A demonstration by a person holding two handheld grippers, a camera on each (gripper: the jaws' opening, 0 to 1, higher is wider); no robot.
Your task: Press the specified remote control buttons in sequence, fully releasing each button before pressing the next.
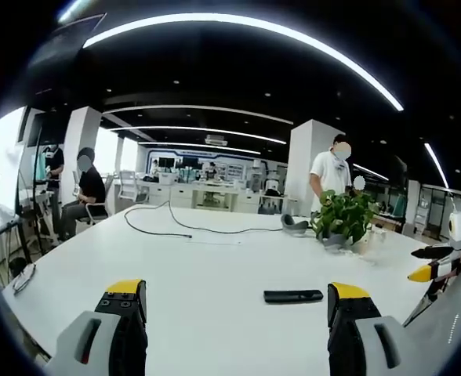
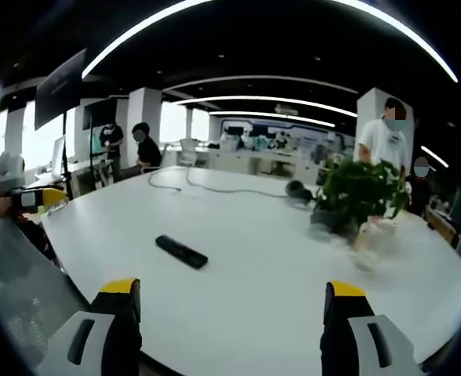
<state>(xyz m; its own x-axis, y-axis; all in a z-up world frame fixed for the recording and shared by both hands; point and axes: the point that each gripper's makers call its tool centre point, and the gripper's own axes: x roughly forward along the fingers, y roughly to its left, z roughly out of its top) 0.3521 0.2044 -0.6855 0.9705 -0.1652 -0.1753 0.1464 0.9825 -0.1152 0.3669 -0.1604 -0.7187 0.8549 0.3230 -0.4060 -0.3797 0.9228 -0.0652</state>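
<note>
Now both grippers, left gripper (image 1: 237, 304) and right gripper (image 2: 232, 301), gape empty; the remote control (image 1: 293, 296) looks light, stiff; press from above.

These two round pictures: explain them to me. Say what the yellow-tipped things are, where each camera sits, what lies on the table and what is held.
A person holds a two-fingered gripper in each hand, and a fisheye camera rides on each. The left gripper view looks out along the left gripper; the right gripper view along the right gripper. The yellow-tipped fingers rising from the bottom are each gripper's own. Both grippers stand open and hold nothing. On the white table lie a black remote control, a potted plant, a black cable and a dark rounded object I cannot identify. Each gripper also appears at the edge of the other's view.
</note>
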